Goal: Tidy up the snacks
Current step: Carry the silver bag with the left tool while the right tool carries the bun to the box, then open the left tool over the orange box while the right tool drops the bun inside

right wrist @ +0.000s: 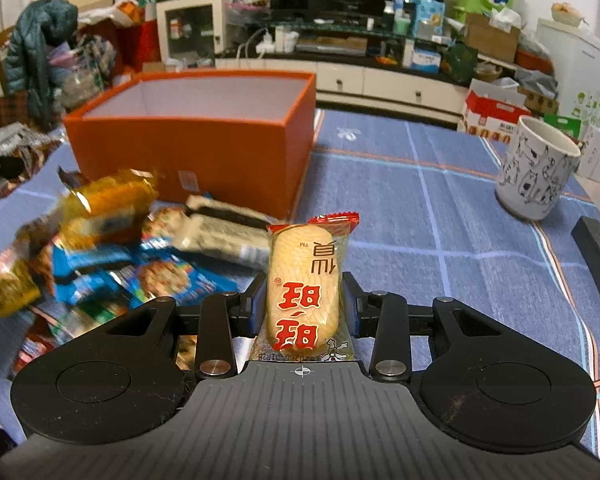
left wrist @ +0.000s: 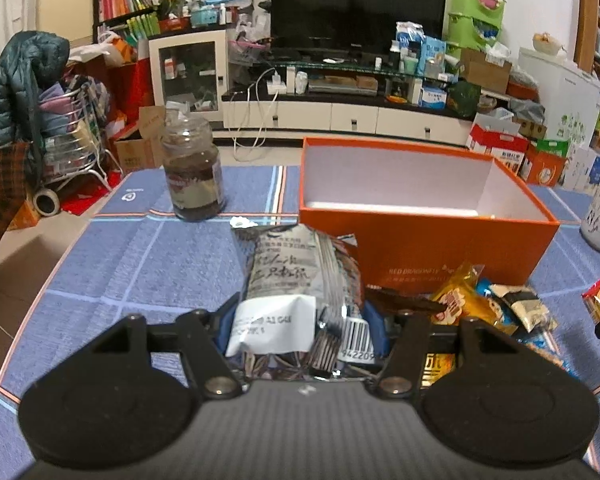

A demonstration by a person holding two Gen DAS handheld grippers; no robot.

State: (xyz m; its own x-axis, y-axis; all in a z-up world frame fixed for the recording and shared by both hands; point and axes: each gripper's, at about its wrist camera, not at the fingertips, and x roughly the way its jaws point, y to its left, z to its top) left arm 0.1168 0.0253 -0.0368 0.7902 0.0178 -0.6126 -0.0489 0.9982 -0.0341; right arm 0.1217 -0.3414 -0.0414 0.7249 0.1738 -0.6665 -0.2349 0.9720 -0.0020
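My left gripper (left wrist: 300,320) is shut on a silver snack bag (left wrist: 288,280) with a white label, held above the blue tablecloth in front of the open orange box (left wrist: 440,236). My right gripper (right wrist: 304,304) is shut on a rice cracker packet (right wrist: 304,276) with red characters, held upright. The orange box shows in the right wrist view (right wrist: 196,148) to the upper left, its white inside bare as far as I can see. A pile of snack packets (right wrist: 112,252) lies before the box; it also shows in the left wrist view (left wrist: 496,304).
A glass jar (left wrist: 194,172) with dark contents stands left of the box. A white patterned mug (right wrist: 536,168) stands at the right. A dark grey block (right wrist: 598,264) lies near the right table edge. A cluttered living room lies beyond the table.
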